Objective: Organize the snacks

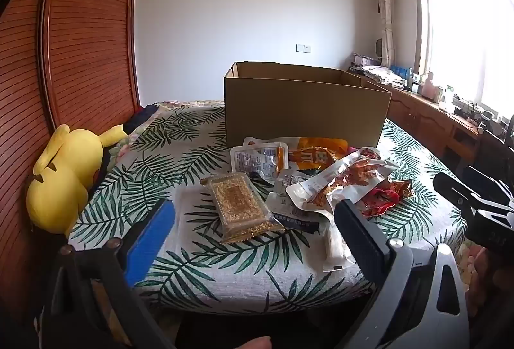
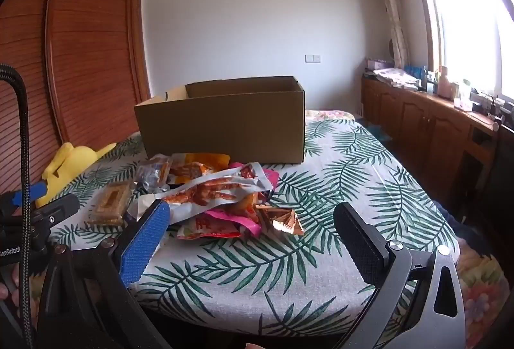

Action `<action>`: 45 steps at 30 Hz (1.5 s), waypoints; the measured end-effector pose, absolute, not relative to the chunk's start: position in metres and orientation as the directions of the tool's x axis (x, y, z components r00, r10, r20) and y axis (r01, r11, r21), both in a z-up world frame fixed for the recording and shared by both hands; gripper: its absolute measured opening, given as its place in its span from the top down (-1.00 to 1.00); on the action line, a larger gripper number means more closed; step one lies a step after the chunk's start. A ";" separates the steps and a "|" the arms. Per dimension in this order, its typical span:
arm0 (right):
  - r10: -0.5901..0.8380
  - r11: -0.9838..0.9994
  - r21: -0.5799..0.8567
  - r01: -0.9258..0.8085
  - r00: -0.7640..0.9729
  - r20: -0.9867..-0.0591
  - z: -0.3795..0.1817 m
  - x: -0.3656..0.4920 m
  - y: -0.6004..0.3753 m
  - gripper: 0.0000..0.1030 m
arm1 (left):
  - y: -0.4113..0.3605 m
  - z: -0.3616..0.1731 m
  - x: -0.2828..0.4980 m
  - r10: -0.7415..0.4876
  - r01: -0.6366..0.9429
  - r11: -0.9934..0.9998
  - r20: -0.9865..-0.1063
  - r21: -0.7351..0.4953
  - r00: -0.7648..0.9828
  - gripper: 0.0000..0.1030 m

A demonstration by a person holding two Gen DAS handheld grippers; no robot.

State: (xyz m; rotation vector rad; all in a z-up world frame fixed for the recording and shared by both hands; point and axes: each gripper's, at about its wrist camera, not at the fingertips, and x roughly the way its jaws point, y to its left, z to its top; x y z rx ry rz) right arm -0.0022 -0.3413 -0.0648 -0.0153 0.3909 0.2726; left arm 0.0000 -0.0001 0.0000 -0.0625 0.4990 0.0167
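Note:
A heap of snack packets lies on the leaf-print bed cover [image 1: 225,272] in front of an open cardboard box [image 1: 305,111]. A clear pack of golden sesame bars [image 1: 239,209] sits nearest my left gripper [image 1: 255,214], which hovers open just short of it. Beside it lie a white pouch of red chicken feet [image 1: 340,185] and an orange bag [image 1: 318,153]. In the right wrist view the same box [image 2: 225,120] stands behind the chicken-feet pouch [image 2: 212,191], a pink packet [image 2: 231,219] and a copper foil wrapper [image 2: 281,219]. My right gripper [image 2: 252,214] is open, with nothing between its fingers.
A yellow plush toy [image 1: 64,178] lies at the bed's left edge against a slatted wooden wardrobe [image 1: 80,43]. Wooden cabinets [image 2: 427,127] with clutter on top run under the window on the right. A person's hand [image 1: 488,281] holds the other gripper at the right edge.

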 end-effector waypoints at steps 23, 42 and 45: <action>0.257 0.965 0.041 -0.261 0.893 -0.368 -0.061 -0.006 -0.347 -1.00 | 0.000 0.002 -0.001 0.003 -0.032 0.998 -0.467 -0.053 0.884 -0.95; 0.259 0.964 0.047 -0.260 0.893 -0.367 -0.062 -0.008 -0.349 -1.00 | 0.000 0.004 -0.001 0.004 -0.031 0.998 -0.463 -0.051 0.886 -0.95; 0.256 0.965 0.045 -0.258 0.895 -0.366 -0.062 -0.008 -0.350 -1.00 | 0.001 0.011 -0.003 0.000 -0.028 0.998 -0.461 -0.053 0.887 -0.95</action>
